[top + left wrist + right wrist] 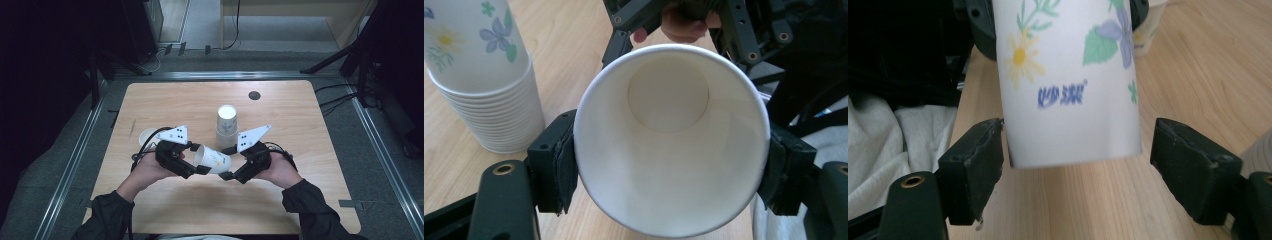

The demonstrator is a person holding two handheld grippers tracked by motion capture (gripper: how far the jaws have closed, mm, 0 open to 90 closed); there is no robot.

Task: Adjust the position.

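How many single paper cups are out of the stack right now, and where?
2. One cup lies sideways between the grippers, clamped at its rim by the left gripper. Another cup sits on the table behind the left hand. The upside-down stack may hide others.

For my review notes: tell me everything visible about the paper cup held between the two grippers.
The paper cup is white, apparently thin paper, printed with flowers, green leaves and blue lettering; inside it is plain white and empty. It lies on its side above the table, mouth toward the left gripper, whose pads press on its rim at both sides. Its base end sits between the jaws of the right gripper, which stand open; the far pad is clear of it.
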